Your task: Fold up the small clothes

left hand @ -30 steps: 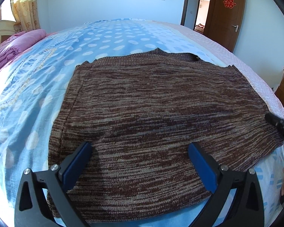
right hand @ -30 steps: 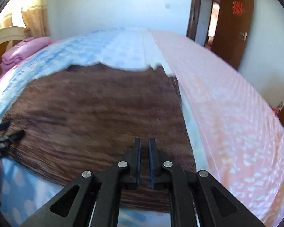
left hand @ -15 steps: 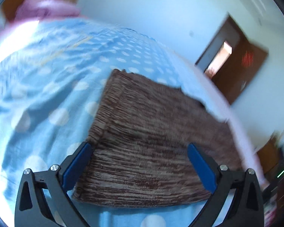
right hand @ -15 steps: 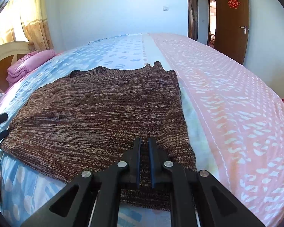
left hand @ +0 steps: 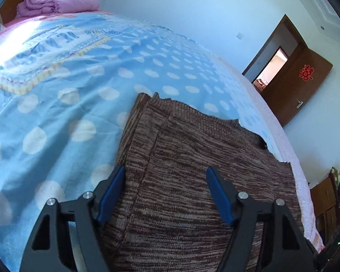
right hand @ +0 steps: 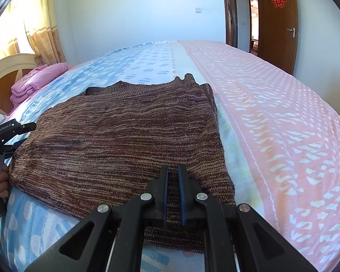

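Brown knit sweater (left hand: 192, 181) lies flat on the blue dotted bedspread (left hand: 68, 104) in the left wrist view; the left gripper (left hand: 165, 192) hovers over its side edge, jaws closing, blue pads still apart with knit between them. Right wrist view: the right gripper (right hand: 172, 195) is over the sweater's near corner, jaws nearly together; whether they pinch the knit I cannot tell. Pink bedding (right hand: 283, 124) lies just beside.

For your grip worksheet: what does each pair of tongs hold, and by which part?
Left tongs: closing around the brown knitted sweater's side edge, not yet gripping. Right tongs: cannot tell.
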Motion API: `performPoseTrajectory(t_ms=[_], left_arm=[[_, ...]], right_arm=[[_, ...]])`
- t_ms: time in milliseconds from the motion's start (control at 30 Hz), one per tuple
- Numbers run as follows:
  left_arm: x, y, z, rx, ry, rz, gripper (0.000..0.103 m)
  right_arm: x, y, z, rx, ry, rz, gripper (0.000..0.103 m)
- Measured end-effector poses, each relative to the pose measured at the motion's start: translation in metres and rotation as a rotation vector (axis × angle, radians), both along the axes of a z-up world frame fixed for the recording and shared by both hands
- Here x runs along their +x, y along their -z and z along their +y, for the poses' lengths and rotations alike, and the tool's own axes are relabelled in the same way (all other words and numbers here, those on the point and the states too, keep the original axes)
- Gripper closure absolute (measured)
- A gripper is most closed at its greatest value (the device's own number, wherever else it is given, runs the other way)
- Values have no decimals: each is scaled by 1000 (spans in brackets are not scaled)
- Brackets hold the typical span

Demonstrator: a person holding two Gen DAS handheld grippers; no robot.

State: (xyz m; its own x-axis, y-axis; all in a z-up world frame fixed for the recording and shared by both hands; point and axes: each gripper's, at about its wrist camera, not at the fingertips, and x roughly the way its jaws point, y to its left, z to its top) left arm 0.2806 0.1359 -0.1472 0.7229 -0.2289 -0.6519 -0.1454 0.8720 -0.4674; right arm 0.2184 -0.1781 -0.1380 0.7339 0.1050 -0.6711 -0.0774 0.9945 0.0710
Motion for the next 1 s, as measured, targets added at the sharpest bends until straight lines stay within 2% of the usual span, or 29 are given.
performPoseTrajectory(t_ms=[33,100,133,167,200,233,267,333,367,400,467,533,667,733,800,833,867,933,1000], left_arm=[[-2,1,5,-33,0,-10,30],[-5,4,13,-78,-21,-9,46],[-9,7,19,-110,-38,-10,58],[-11,10,25,-154,-50,-14,64],[-14,13,31,-198,-67,-16,66],[-17,17,37,-228,-92,-15,75],[-21,19,40,-241,-110,-14,80],[-26,17,38,-230,-138,-23,80],[-29,13,35,-194,-155,-22,79],[-33,10,31,-143,-185,-16,74],[-37,4,26,-87,-201,-27,44],[-32,3,22,-60,-176,-26,30],[-20,2,9,37,-115,23,17],[-13,2,2,80,-89,43,17],[-13,1,-3,94,-49,43,29],[-14,1,-5,90,-30,44,41],[-15,1,-5,89,-25,42,44],[-17,3,-1,53,-22,36,45],[-18,4,4,3,-26,29,50]], right_arm=[[0,0,0,2,0,0,94],[0,0,0,6,-1,0,94],[0,0,0,7,-1,-1,94],[0,0,0,9,-1,-1,94],[0,0,0,9,-1,-1,94],[0,0,0,10,-2,-1,94],[0,0,0,11,-2,-1,94],[1,0,0,11,-2,-1,94],[0,0,0,12,-2,-1,94],[1,0,0,13,-3,-1,94],[0,1,-1,18,-3,-1,94],[0,1,-1,22,-3,-2,94],[0,1,0,27,-4,-2,94],[0,1,-1,29,-5,-3,94],[0,1,-1,32,-5,-3,94],[0,1,-1,33,-5,-3,94],[0,2,-1,34,-4,-3,94],[0,2,-1,35,-4,-3,94],[0,2,-1,35,-4,-3,94]])
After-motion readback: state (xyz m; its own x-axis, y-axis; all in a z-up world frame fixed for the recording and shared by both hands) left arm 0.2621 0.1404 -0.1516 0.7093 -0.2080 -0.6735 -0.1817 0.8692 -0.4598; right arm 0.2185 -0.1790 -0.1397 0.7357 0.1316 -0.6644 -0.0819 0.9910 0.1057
